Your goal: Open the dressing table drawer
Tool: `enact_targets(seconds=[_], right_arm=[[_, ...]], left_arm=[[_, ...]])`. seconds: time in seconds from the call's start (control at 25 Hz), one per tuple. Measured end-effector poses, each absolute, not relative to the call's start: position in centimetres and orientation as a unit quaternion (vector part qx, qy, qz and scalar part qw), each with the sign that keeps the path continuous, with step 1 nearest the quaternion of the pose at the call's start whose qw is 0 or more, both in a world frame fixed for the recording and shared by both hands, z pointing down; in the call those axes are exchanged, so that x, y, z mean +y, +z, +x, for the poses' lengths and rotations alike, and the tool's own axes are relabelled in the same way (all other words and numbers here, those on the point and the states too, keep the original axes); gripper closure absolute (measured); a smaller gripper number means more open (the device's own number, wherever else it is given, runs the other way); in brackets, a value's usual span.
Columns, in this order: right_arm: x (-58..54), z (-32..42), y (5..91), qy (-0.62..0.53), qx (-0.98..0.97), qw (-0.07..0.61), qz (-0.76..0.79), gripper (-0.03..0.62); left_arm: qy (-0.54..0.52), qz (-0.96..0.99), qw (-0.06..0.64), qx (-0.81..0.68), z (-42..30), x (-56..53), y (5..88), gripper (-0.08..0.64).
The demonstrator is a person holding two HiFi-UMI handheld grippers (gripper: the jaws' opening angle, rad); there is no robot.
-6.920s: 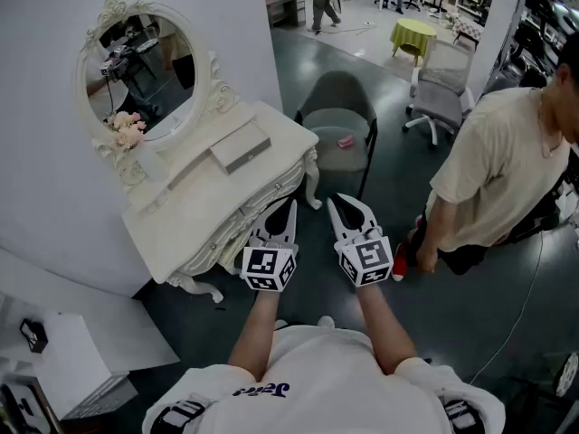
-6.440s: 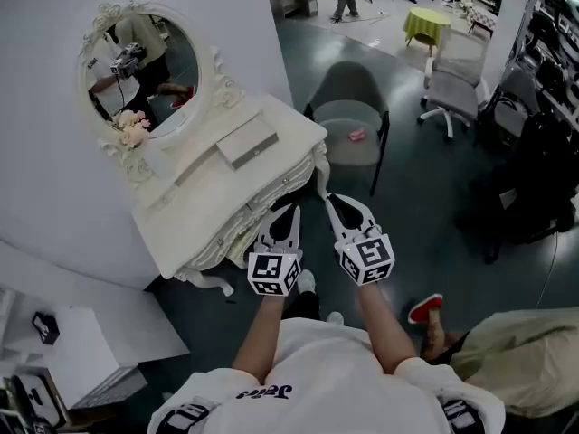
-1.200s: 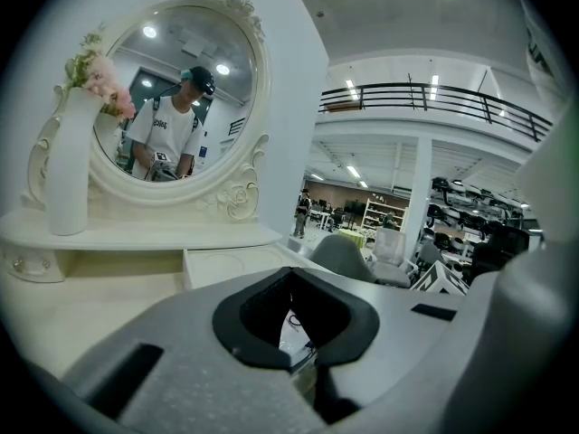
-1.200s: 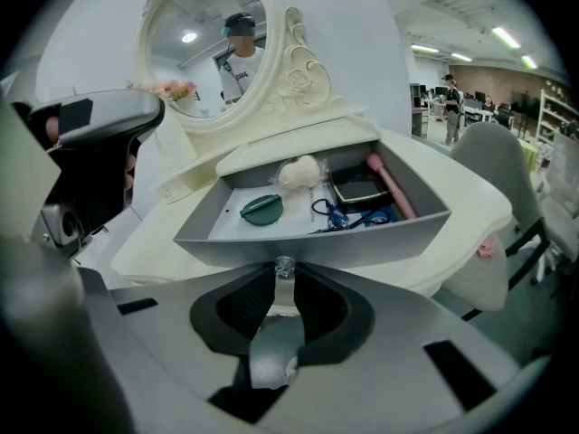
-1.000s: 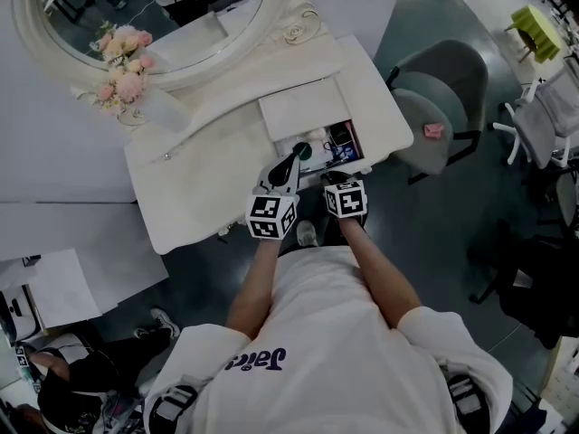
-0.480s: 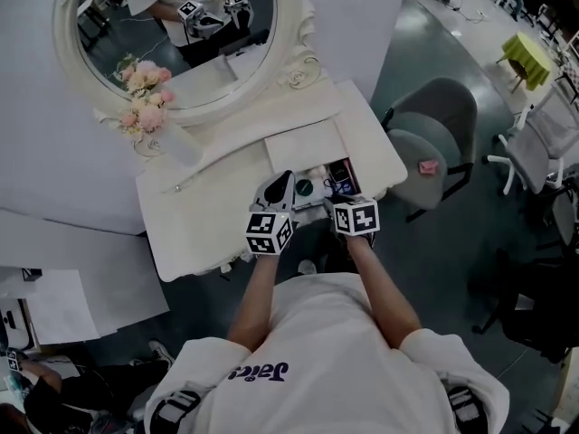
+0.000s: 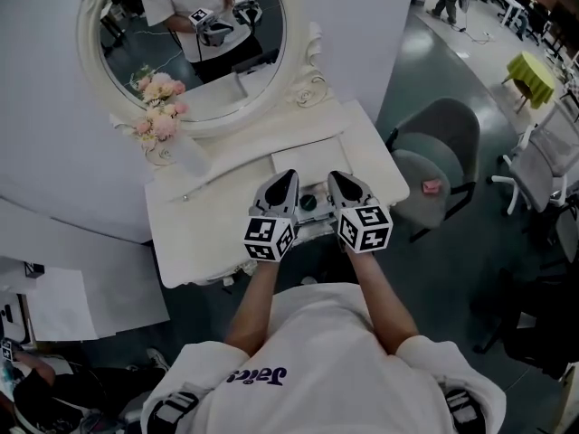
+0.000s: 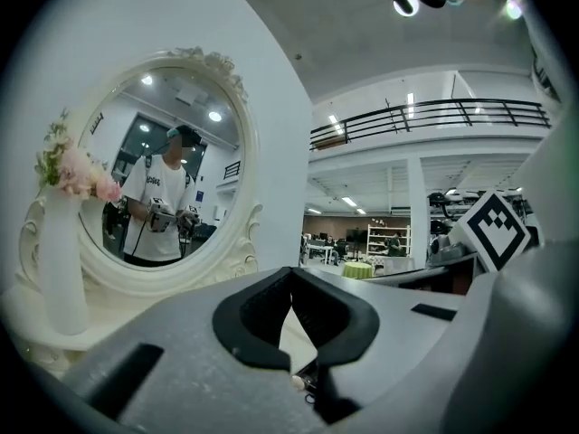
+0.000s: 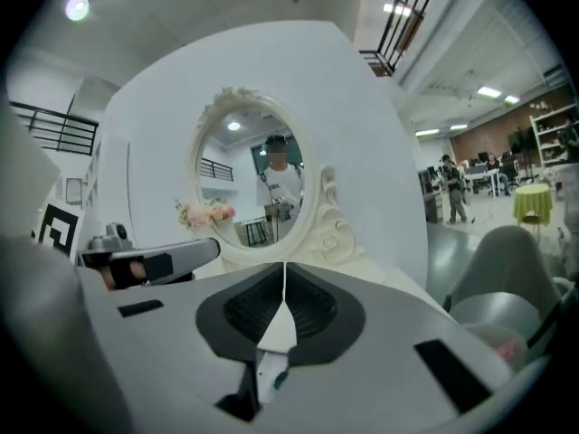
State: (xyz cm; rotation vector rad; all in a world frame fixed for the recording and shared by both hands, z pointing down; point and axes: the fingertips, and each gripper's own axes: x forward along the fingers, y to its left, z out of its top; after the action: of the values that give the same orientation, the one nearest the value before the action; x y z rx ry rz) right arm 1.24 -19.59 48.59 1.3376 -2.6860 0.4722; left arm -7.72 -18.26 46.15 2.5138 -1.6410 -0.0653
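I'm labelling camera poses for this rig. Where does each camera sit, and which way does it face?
Head view: on the person's head, looking steeply down at the dressing table; shows forearms, shirt, left claw and right claw.
Left gripper view: rides the left claw, facing the mirror past its closed jaws; the right claw's marker cube shows at right.
Right gripper view: rides the right claw, jaws closing on nothing, facing the mirror; the left claw shows at left.
Shared: both gripper views see the mirror and flowers.
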Motion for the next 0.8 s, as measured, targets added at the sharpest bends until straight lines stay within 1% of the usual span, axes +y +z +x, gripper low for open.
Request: enact_targets(seconds=[0.08,0.2,0.28,0.8], right_arm=[[-19.8,1.3,46.5,0.125,-0.886,0.035,0.446,0.579],[-20.0,1.4,44.4,0.069,-0.886,0.031,0.457,0.583],[-20.2,1.5,43.7,0.051,-0.884,0.029,0.463,0.583],[-22.7,1.9,42.5,0.049,-0.889,0.006,0.455,0.583]], left_arm=[[-0.029,0.835,0.055,-0.546,-7.7,-18.2,44.8,0.545],[-0.035,0.833,0.037,-0.551,-7.8,-18.3,43.3,0.545],[-0.036,0.832,0.030,-0.553,-7.8,-18.5,43.0,0.545],[-0.038,0.832,0.016,-0.553,-7.1,-20.5,42.0,0.545]])
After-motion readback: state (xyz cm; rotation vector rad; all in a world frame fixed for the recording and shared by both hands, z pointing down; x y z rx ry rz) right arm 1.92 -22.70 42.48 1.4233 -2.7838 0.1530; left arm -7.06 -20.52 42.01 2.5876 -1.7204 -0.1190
